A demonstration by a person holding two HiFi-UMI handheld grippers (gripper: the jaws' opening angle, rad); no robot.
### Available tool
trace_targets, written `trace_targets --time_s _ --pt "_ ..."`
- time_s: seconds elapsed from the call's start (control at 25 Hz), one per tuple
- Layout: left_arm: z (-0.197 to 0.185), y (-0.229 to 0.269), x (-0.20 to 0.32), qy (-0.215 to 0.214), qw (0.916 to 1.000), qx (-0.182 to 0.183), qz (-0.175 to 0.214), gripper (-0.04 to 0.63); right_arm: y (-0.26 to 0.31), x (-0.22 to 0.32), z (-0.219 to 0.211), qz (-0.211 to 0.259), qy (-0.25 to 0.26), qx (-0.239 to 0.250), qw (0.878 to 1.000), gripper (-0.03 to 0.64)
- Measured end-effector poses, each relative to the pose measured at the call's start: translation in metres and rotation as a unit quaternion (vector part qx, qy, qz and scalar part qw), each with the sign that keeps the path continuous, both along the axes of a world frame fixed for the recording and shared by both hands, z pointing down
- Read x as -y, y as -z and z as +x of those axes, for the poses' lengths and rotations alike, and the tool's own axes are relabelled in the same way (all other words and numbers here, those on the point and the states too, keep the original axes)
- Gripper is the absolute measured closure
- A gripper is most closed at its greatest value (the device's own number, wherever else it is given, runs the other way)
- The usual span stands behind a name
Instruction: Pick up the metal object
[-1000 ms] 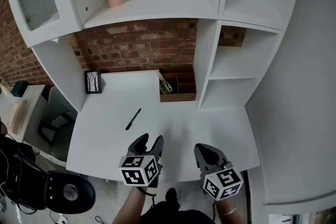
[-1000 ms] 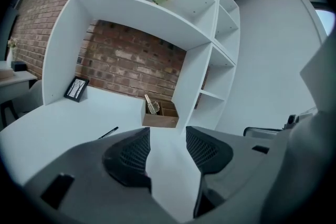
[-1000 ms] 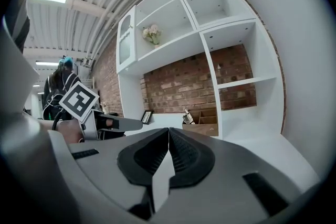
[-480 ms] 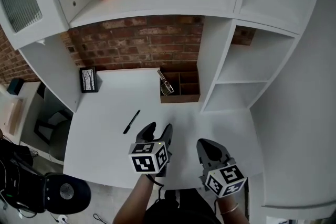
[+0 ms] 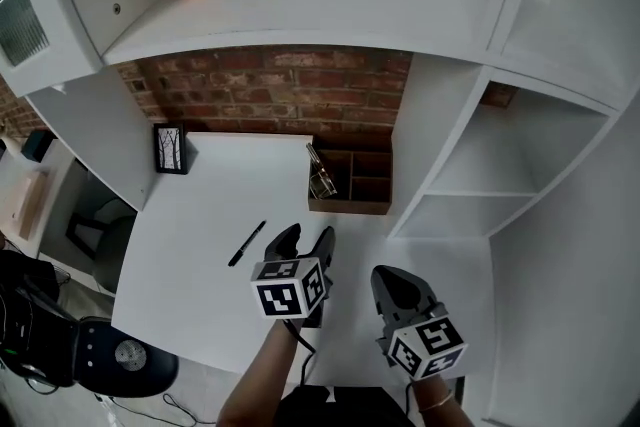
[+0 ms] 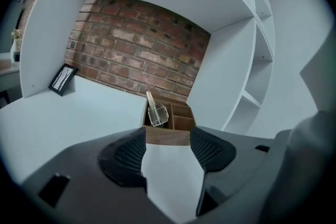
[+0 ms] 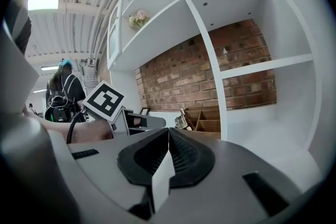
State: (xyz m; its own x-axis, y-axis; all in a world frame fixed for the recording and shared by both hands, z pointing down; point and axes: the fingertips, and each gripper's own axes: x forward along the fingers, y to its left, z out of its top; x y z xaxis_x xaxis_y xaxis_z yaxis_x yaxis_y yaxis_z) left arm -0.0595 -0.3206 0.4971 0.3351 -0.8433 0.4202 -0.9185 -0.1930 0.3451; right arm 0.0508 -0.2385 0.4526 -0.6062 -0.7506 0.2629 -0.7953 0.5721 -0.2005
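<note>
Left hand-held gripper (image 5: 305, 241) just opening, empty, metal object (image 5: 320, 177) well ahead

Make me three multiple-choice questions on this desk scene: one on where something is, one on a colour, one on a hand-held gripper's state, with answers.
1. Where is the shiny metal object?
A) In the left compartment of the brown wooden organiser box
B) On the top shelf
C) On the floor

2. What colour is the slim pen lying on the white desk?
A) Red
B) Black
C) Blue

3. What state is the left hand-held gripper in?
A) Shut on the pen
B) Shut on the metal object
C) Open and empty

Answers:
1 A: it leans in that compartment at the back of the desk.
2 B: it shows black against the white top.
3 C: the left gripper view shows its jaws apart, having just been opening, with only bare desk between them.
</note>
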Motion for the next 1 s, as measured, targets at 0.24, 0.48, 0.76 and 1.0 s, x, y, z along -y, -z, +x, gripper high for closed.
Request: trace_targets --time_s 0.24,0.48,0.76,1.0 --pt "0.004 -0.011 0.036 0.023 0.9997 0.001 -0.013 0.334 -0.014 0.027 0.002 -0.019 0.026 0.003 0.999 0.611" --pt "0.011 -0.027 0.064 0.041 0.9988 -0.009 -0.028 0.314 -0.027 0.048 0.006 -0.037 0.037 0.007 0.999 0.611" --pt "0.011 -0.039 0.092 0.069 0.9962 -0.028 -0.045 0.297 -0.041 0.058 0.012 -0.059 0.039 0.007 0.997 0.611" --pt "0.008 -0.042 0.115 0.092 0.9940 -0.029 -0.052 0.296 -0.049 0.063 0.018 -0.071 0.037 0.006 0.997 0.611"
